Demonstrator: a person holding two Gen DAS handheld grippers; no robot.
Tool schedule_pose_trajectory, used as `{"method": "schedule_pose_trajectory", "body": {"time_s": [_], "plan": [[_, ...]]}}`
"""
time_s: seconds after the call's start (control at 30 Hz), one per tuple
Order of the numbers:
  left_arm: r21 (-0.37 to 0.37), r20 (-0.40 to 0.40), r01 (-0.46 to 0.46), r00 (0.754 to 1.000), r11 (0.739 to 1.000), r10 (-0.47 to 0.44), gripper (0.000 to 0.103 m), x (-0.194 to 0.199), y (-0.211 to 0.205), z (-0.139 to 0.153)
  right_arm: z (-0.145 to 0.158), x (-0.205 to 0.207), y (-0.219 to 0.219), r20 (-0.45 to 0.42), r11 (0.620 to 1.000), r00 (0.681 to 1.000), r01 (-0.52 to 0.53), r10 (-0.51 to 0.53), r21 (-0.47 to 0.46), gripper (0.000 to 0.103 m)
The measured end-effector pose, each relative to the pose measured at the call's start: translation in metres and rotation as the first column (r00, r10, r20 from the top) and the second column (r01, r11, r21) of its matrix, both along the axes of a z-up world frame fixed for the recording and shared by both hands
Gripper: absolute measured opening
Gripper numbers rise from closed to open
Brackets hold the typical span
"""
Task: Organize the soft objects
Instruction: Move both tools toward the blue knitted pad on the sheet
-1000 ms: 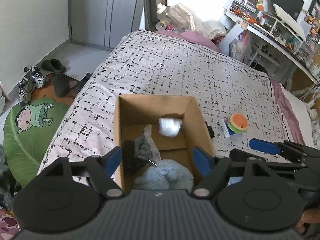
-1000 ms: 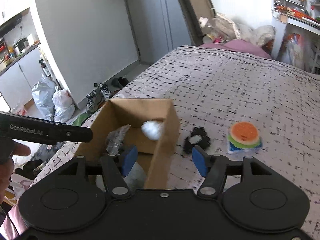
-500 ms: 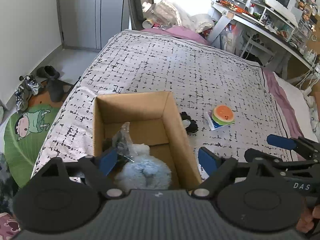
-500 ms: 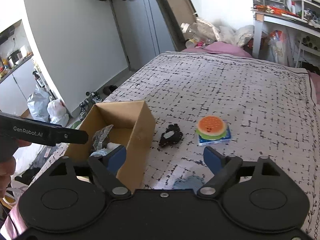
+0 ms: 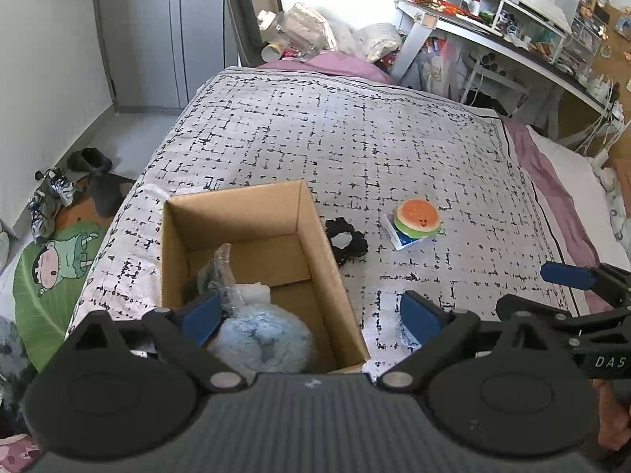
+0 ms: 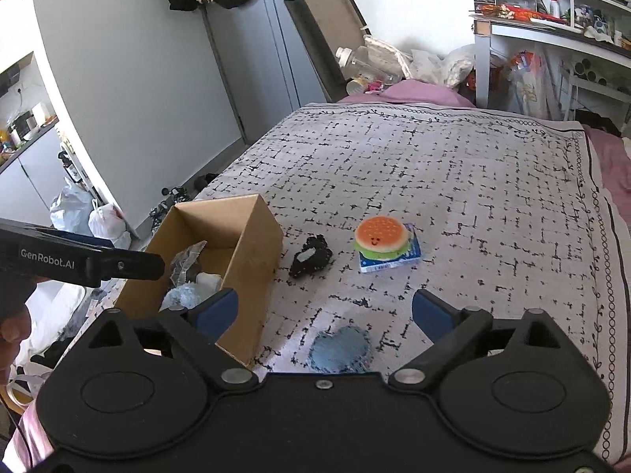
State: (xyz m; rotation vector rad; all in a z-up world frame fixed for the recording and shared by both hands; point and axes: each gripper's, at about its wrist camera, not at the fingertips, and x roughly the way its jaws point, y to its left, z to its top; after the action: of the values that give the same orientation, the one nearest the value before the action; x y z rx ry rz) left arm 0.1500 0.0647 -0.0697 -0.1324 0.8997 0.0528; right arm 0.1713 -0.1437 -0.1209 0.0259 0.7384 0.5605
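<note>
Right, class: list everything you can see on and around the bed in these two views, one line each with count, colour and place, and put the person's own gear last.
open cardboard box: one, brown, near left corner of the bed.
fluffy round plush: one, pale blue, inside the box.
crinkled clear plastic bag: one, transparent, inside the box above the plush.
black frilly scrunchie: one, on the bedspread just right of the box.
burger-shaped squishy toy: one, orange and green, on a blue-white packet.
heart-shaped denim patch: one, blue, nearest the right gripper.
grid-pattern bedspread: one, white and black.
cartoon floor mat: one, green, left of the bed.
left gripper: open, empty.
right gripper: open, empty.
</note>
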Motion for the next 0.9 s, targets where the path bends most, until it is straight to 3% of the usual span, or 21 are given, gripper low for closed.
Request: {"method": "schedule_pose_trajectory", "body": {"time_s": [0.57,0.9], "plan": [[0.017,-0.032,0.104,0.994,0.994,-0.103,0.096,0.010,-0.035,-0.009,-0.015,0.002,-0.028,-0.031,0.999,0.999,0.033,-0.033,0.001,0.098],[0.010,-0.013,0.141,0.990,0.990,-0.141,0.096,0.025,-0.048,-0.015,-0.027,0.012,-0.032,-0.065,0.999,0.997,0.038,-0.037,0.003,0.096]]}}
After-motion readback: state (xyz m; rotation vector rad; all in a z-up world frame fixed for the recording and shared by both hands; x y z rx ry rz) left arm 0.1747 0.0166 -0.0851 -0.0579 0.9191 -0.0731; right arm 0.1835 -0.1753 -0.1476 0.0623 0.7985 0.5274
